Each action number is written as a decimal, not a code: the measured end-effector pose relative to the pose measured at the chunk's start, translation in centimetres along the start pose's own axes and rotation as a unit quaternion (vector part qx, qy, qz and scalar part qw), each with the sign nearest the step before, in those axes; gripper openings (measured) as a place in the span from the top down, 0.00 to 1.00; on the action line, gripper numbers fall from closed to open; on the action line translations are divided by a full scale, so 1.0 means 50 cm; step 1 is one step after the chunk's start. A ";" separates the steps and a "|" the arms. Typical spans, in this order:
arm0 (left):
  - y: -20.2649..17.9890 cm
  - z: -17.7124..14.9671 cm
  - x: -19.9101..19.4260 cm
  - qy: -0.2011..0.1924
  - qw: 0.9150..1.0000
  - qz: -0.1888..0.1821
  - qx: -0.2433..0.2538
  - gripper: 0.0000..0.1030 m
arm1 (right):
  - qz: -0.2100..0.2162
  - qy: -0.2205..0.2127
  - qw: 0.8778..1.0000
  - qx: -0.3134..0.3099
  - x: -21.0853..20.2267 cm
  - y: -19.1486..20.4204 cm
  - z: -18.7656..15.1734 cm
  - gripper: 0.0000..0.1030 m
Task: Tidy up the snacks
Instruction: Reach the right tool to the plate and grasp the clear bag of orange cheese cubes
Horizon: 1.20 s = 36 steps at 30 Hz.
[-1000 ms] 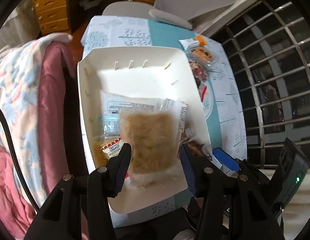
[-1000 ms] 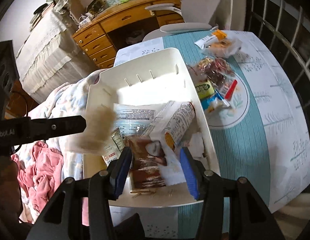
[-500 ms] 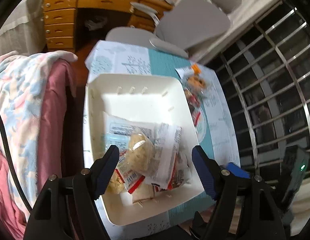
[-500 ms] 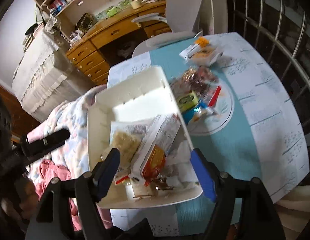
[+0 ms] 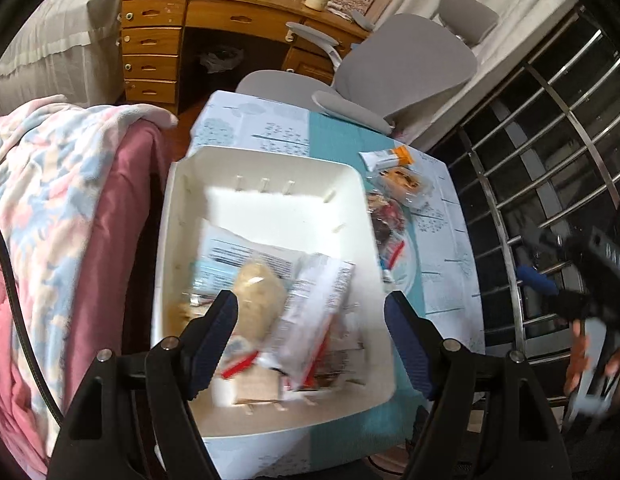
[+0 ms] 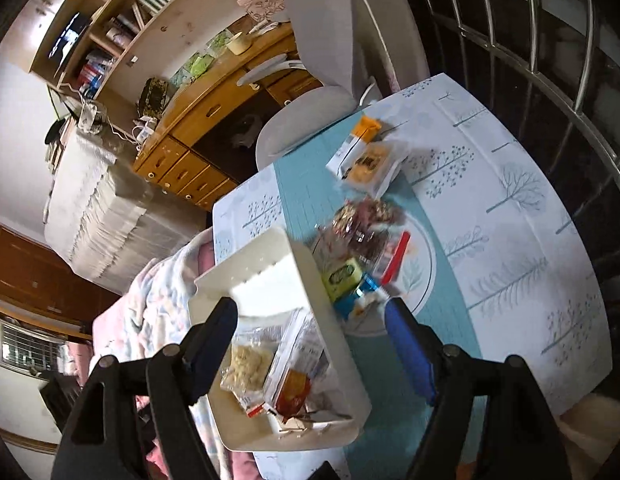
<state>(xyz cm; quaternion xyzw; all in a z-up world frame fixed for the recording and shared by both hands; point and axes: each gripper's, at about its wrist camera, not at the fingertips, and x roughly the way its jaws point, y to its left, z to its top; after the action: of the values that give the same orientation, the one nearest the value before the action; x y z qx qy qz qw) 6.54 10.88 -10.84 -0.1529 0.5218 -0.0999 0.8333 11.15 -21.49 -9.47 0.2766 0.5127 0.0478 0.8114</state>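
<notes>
Both grippers hang with jaws spread above a white bin (image 5: 265, 164) of snacks on a small table. Nearest, the left gripper (image 5: 311, 332) is opening, the last of that widening slight, and holds nothing: its blue pads (image 5: 213, 336) stand clear above the packets piled in the bin's near end. Those packets include a clear bag of pale, crumbly biscuit (image 5: 257, 296), a white wrapper with printed text (image 5: 314, 312) lying tilted across it, and a flat pale-blue packet (image 5: 245, 252) under both. The far half of the bin is bare.

The right gripper (image 6: 310, 340) also holds nothing, its jaws wide and at most barely opening, over the bin's right wall (image 6: 326, 312). Just beside that wall, outside the bin, more snacks lie loose on the tree-patterned tablecloth (image 6: 510, 208): a yellow-green packet (image 6: 344, 276), a blue one (image 6: 358, 294) touching it, and a clear bag with a red strip (image 6: 374, 236). Farther from the bin, near the table's far edge, sit an orange-and-white packet (image 6: 358, 140) and a clear pack of orange pieces (image 6: 372, 166).

A pink and pastel blanket (image 5: 57, 184) is heaped to the bin's left. Beyond the bin, a grey office chair (image 5: 398, 68) is pulled up to the table's far side, and behind that stands a wooden desk (image 5: 213, 20). Metal window bars (image 5: 550, 120) run along the bin's right side.
</notes>
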 end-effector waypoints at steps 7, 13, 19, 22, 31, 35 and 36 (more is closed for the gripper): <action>-0.128 -0.013 0.055 -0.005 1.000 0.008 -0.007 0.22 | 0.019 0.031 0.999 0.001 0.016 -0.074 0.113 0.26; -0.231 -0.004 0.128 0.010 1.000 0.018 -0.006 0.22 | 0.036 0.062 0.997 0.015 0.055 -0.125 0.186 0.26; -0.301 0.011 0.202 0.036 0.997 0.065 0.024 0.20 | 0.059 0.099 0.993 0.034 0.123 -0.160 0.242 0.26; -0.332 0.015 0.240 0.046 0.992 0.098 0.060 0.20 | 0.067 0.112 0.991 0.040 0.157 -0.175 0.263 0.26; -0.420 0.013 0.348 0.058 0.951 0.200 0.227 0.20 | 0.070 0.163 0.982 0.068 0.286 -0.230 0.306 0.26; -0.443 0.003 0.398 0.084 0.933 0.215 0.278 0.20 | 0.081 0.172 0.978 0.087 0.342 -0.255 0.317 0.26; -0.445 -0.001 0.411 0.093 0.927 0.222 0.288 0.20 | 0.094 0.167 0.977 0.097 0.355 -0.263 0.318 0.26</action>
<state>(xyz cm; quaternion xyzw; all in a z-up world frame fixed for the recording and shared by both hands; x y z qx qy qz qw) 15.30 -16.60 -20.11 0.2234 0.5659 -0.0726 0.7903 30.43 -32.49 -25.21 0.3895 0.6147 0.1190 0.6755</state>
